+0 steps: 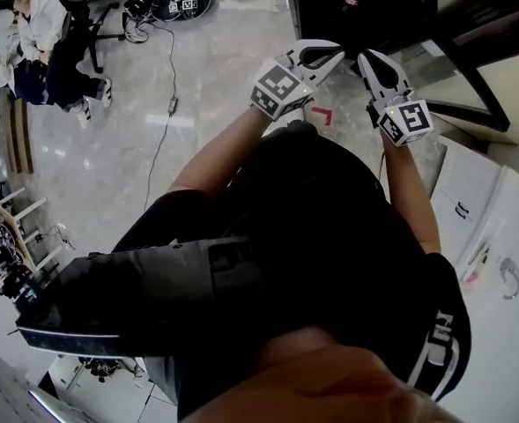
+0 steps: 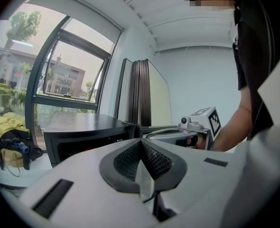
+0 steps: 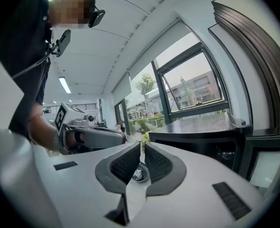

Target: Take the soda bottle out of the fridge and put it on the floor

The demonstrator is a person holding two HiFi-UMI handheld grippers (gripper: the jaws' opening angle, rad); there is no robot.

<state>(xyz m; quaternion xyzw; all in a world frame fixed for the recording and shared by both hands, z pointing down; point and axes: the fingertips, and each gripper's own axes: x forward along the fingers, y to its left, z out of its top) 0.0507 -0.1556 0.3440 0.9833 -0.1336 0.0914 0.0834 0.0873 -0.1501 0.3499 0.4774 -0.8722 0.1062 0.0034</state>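
Observation:
No soda bottle shows in any view. A low black fridge (image 2: 80, 136) stands under the window, and it also appears in the right gripper view (image 3: 204, 137) and at the top of the head view (image 1: 365, 7). Both grippers are held up side by side in front of it, a short way off. My left gripper (image 1: 328, 54) is shut, its dark pads meeting at the tip (image 2: 140, 142) with nothing between them. My right gripper (image 1: 370, 58) is shut and empty as well, pads together (image 3: 141, 145).
A person sits on a chair at the far left (image 1: 39, 33). Cables (image 1: 165, 86) and a round black device (image 1: 181, 2) lie on the pale floor, with a red mark (image 1: 322, 115) near the fridge. White cabinets (image 1: 484, 205) stand on the right. A dark tall cabinet (image 2: 137, 94) rises beside the fridge.

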